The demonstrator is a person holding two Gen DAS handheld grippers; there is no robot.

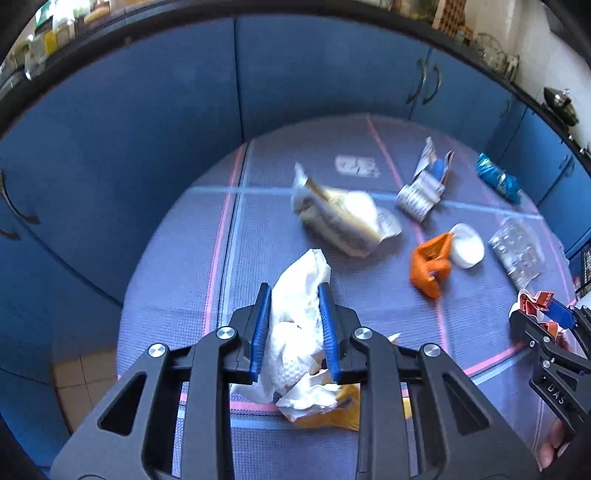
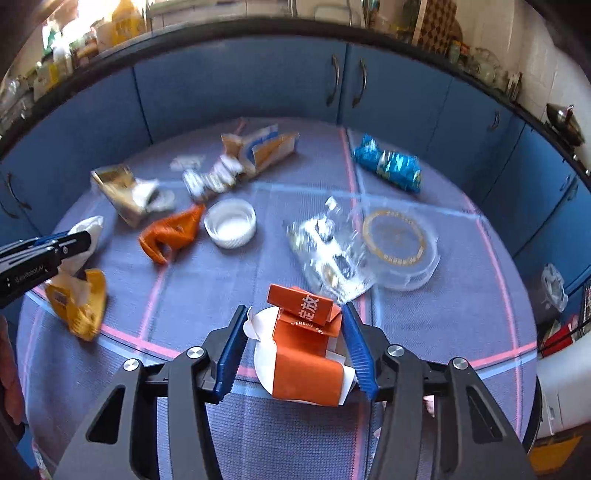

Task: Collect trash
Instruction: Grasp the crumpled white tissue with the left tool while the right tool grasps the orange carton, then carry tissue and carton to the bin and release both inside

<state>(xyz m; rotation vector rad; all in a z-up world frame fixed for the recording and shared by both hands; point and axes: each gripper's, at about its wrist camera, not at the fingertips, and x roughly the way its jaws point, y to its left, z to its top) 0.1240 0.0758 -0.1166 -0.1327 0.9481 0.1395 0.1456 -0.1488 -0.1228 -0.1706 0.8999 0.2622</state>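
Your left gripper (image 1: 294, 325) is clamped on the crumpled tissue (image 1: 299, 332), your right gripper (image 2: 295, 347) on the orange carton (image 2: 306, 350); remaining trash lies ahead of both sets of fingers.

A home kitchen: blue cabinets (image 2: 240, 88) with metal handles (image 2: 334, 79) curve under a dark counter (image 2: 221, 35) crowded with jars and packets (image 2: 122, 22). A wok (image 2: 565, 120) sits at the counter's right end below a white tiled wall (image 2: 546, 44), and a round table (image 2: 258, 435) in a checked cloth stands before the cabinets
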